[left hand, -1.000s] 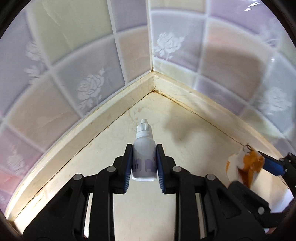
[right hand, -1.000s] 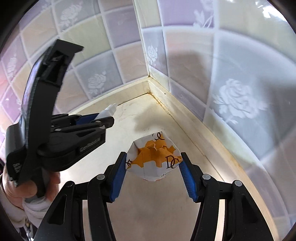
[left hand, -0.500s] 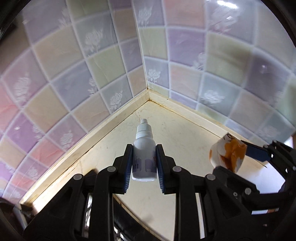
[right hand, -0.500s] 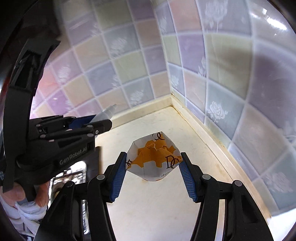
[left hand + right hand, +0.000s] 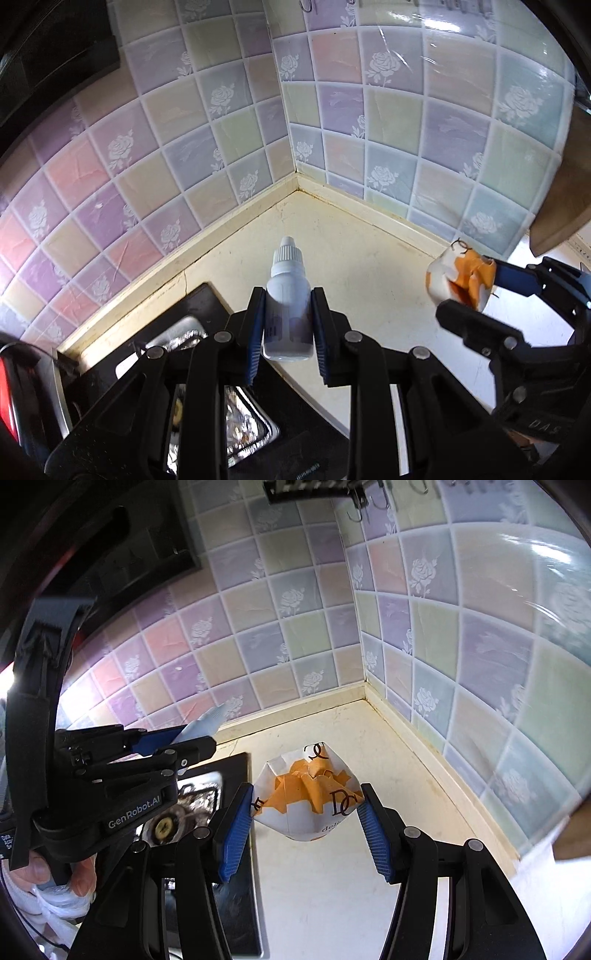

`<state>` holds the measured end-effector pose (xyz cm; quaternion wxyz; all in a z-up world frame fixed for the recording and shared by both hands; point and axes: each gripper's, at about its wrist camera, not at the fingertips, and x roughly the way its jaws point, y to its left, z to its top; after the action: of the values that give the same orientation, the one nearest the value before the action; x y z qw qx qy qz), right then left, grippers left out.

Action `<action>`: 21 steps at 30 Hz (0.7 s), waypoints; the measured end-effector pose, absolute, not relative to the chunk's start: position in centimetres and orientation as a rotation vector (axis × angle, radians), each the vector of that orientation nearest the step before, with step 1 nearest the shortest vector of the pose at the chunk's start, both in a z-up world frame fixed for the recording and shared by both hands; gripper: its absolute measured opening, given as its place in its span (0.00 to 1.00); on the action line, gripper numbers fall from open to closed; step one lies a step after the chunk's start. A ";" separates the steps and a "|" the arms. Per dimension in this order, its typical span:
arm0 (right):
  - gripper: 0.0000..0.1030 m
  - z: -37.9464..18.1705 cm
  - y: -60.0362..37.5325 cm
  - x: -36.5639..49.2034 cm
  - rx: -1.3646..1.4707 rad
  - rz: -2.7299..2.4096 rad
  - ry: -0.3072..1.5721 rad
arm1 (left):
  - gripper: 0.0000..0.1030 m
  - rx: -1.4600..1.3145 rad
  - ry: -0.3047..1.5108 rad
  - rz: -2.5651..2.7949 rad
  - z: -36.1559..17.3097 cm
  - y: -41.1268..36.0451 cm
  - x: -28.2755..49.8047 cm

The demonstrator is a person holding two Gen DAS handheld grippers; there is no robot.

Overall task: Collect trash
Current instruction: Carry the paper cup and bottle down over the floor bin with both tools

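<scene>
The cream countertop [image 5: 373,273] is lying bare from its tiled corner out to the stove [image 5: 207,306] edge — open room below both claws. The right gripper [image 5: 306,812] is clamping a crumpled orange-and-white wrapper [image 5: 308,794] above that counter, beside the stove; the left gripper [image 5: 288,321], narrowly parted, is pinching a small white dropper bottle [image 5: 289,306] over the stove's counter-side edge.

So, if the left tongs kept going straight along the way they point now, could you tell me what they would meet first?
Probably the bare cream countertop short of the tiled corner. The left tongs, shut on the white dropper bottle, angle down toward it, and nothing shows in between; depth is unclear.
</scene>
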<state>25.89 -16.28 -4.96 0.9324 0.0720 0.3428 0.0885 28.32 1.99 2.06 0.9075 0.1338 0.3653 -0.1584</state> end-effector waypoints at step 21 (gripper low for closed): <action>0.55 -13.2 -17.7 -0.4 0.031 0.208 0.803 | 0.21 0.141 0.876 -0.303 -10.5 -0.2 3.9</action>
<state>-0.42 -17.69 -13.20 0.9151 0.0151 0.3901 0.1012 3.89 -0.23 -10.46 0.8922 0.0677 0.4220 -0.1462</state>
